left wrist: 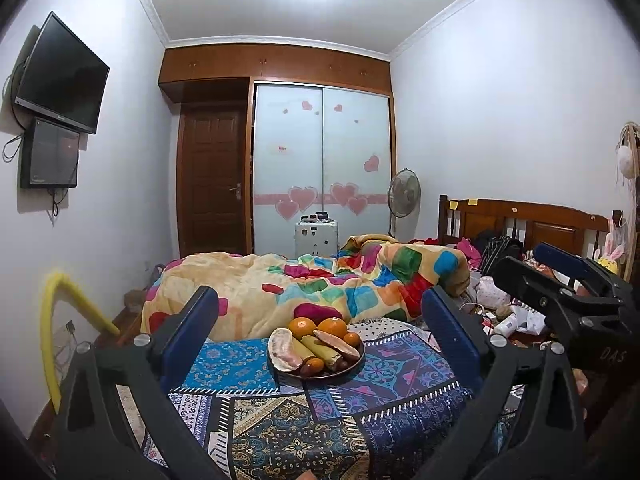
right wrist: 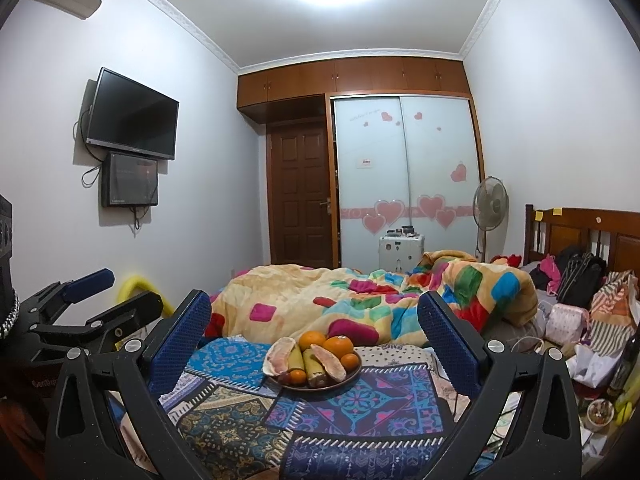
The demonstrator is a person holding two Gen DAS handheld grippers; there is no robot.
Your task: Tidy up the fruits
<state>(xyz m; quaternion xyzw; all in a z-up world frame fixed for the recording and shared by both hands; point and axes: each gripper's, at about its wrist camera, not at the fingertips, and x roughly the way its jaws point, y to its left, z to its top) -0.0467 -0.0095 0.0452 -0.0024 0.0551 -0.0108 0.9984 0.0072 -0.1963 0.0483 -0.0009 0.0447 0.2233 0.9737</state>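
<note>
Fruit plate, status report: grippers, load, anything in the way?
Left gripper open, empty; right gripper likewise. Plate on patterned cloth, fruit piled, untouched. Path clear; quilt behind.

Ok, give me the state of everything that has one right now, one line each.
Left tongs: open, empty, short of the plate.
Right tongs: open, empty, short of the plate.
Plate: loaded with fruit, on the patterned cloth.
Door: shut.
Wardrobe doors: slid shut.
TV: screen dark.
Fan: blur hides whether it spins.
</note>
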